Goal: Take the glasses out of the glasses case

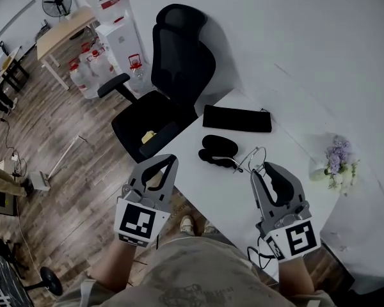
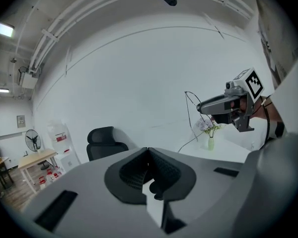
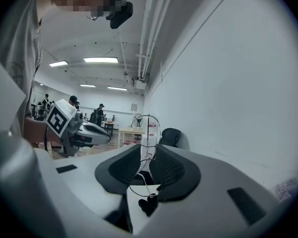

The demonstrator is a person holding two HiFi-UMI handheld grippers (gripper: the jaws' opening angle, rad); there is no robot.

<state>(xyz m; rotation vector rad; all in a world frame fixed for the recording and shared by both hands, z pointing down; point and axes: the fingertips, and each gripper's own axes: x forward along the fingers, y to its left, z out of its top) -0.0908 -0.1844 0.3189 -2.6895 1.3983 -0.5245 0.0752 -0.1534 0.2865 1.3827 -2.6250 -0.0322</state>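
The open black glasses case (image 1: 216, 149) lies on the white table (image 1: 288, 152) in the head view. Thin wire-framed glasses (image 1: 256, 154) hang in the air just right of the case, with my right gripper (image 1: 259, 169) shut on them. In the right gripper view the glasses (image 3: 147, 131) stick up between the pads, one lens above the tips of my right gripper (image 3: 148, 151). My left gripper (image 1: 171, 159) hovers off the table's left edge, shut and empty. The left gripper view shows the left gripper (image 2: 148, 150) with its jaws touching, and the right gripper (image 2: 200, 106) carrying the glasses (image 2: 188, 103).
A long flat black pouch (image 1: 237, 118) lies on the table behind the case. A small vase of purple flowers (image 1: 336, 162) stands at the right. A black office chair (image 1: 169, 94) sits at the table's far left corner. Wooden floor lies below my left gripper.
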